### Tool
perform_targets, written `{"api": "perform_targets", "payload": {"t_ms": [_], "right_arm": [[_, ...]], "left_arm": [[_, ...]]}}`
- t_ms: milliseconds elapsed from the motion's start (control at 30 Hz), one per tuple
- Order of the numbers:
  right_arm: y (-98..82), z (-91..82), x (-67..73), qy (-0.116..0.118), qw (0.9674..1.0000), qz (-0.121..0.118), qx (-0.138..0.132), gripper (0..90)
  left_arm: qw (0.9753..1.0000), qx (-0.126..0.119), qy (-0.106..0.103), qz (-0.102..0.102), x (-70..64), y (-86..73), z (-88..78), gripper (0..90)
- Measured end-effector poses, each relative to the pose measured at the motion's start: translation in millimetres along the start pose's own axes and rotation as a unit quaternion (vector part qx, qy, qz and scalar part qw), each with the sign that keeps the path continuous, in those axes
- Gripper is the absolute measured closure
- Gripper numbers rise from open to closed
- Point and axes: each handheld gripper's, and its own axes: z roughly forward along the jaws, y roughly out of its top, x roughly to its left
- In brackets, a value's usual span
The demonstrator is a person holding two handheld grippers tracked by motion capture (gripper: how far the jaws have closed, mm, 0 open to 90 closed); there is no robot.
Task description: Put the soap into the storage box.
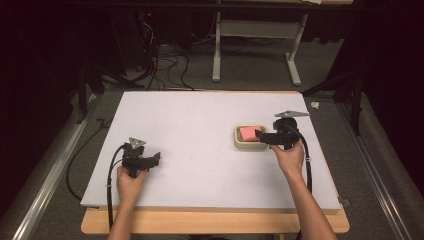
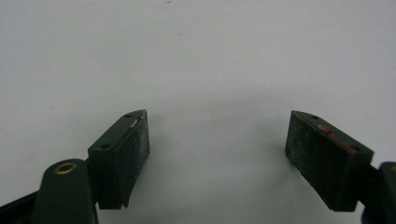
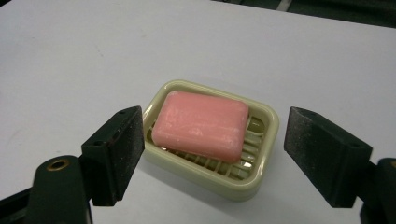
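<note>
A pale green soap dish (image 3: pixel 262 140) sits on the white table (image 1: pixel 200 125), toward its right side, with a pink bar of soap (image 3: pixel 201 125) lying flat on the slatted bottom. The right gripper (image 3: pixel 212 156) hangs just on the near side of the dish, its jaws spread wide, one to either side of the dish and gripping nothing. Well away from the dish, over toward the table's near left, the left gripper (image 2: pixel 217 154) hovers above bare white surface, jaws equally wide apart and empty.
</note>
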Motion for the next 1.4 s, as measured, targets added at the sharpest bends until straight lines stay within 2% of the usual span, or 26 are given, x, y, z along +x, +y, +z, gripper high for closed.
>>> {"api": "perform_targets", "payload": {"t_ms": [67, 367, 867, 1400], "right_arm": [[-2.2, -2.0, -0.8, 0.006, 1.0, 0.001, 0.003, 21.8], [-13.8, -13.7, -2.2, 0.011, 0.9999, 0.002, -0.012, 23.9], [-33.7, -27.6, 3.3, 0.025, 0.9993, -0.002, -0.03, 24.9], [-54.4, -29.5, 15.6, 0.042, 0.9983, -0.011, -0.04, 25.3]], "left_arm": [[1.0, 0.0, 0.0, 0.0, 0.0, 0.0, 0.0, 22.3], [1.0, 0.0, 0.0, 0.0, 0.0, 0.0, 0.0, 22.4], [1.0, 0.0, 0.0, 0.0, -0.1, 0.0, -0.1, 22.3], [1.0, 0.0, 0.001, 0.001, -0.2, 0.0, -0.1, 22.4]]}}
